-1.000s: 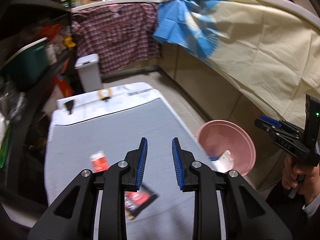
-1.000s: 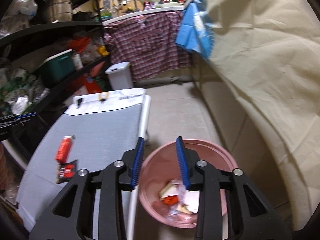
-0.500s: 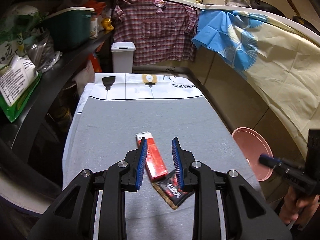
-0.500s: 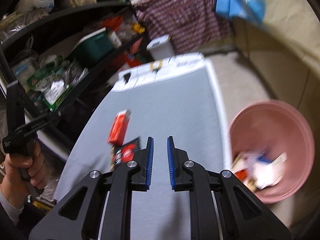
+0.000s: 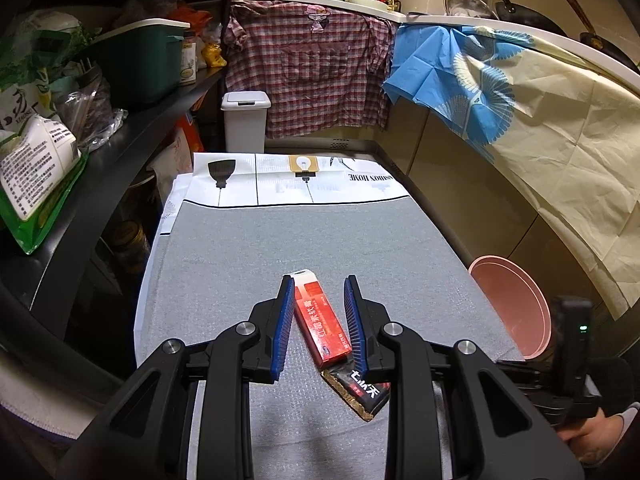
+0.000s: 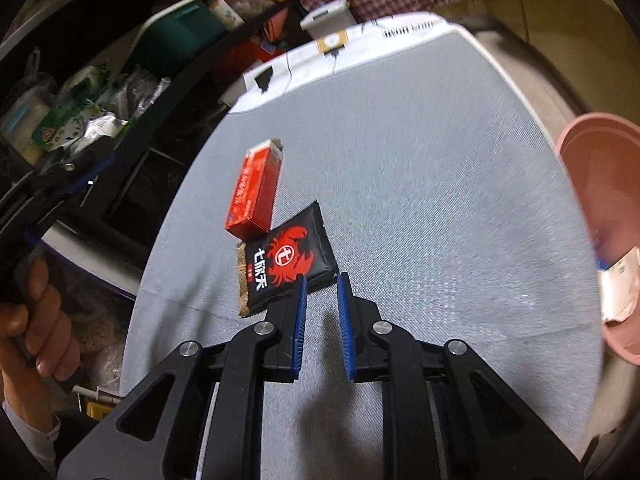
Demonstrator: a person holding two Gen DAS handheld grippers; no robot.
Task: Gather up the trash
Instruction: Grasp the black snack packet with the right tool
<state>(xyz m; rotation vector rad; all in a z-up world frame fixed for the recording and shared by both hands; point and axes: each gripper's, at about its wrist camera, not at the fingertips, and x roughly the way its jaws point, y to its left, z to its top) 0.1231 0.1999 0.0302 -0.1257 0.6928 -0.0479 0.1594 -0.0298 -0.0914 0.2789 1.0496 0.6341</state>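
Note:
A red carton (image 5: 320,316) lies on the grey table mat (image 5: 280,240), its near end resting on a black snack packet with a red crab print (image 5: 366,392). My left gripper (image 5: 318,284) is open, its jaws on either side of the carton, apart from it. In the right wrist view the carton (image 6: 254,196) and the packet (image 6: 288,260) lie just ahead. My right gripper (image 6: 320,280) is open and empty, its left fingertip at the packet's near corner. A pink basin (image 5: 510,308) stands off the table's right edge; in the right wrist view it (image 6: 600,240) holds paper scraps.
Dark shelves (image 5: 80,128) packed with bags and a green bin run along the left. A white lidded bin (image 5: 245,120) stands beyond the table's far end. A draped cloth (image 5: 540,120) covers the counter on the right. A printed white sheet (image 5: 296,180) lies at the table's far end.
My left gripper swung from facing the basin to over the carton and came down around it. My right gripper left the basin, moved over the table and closed in on the black packet.

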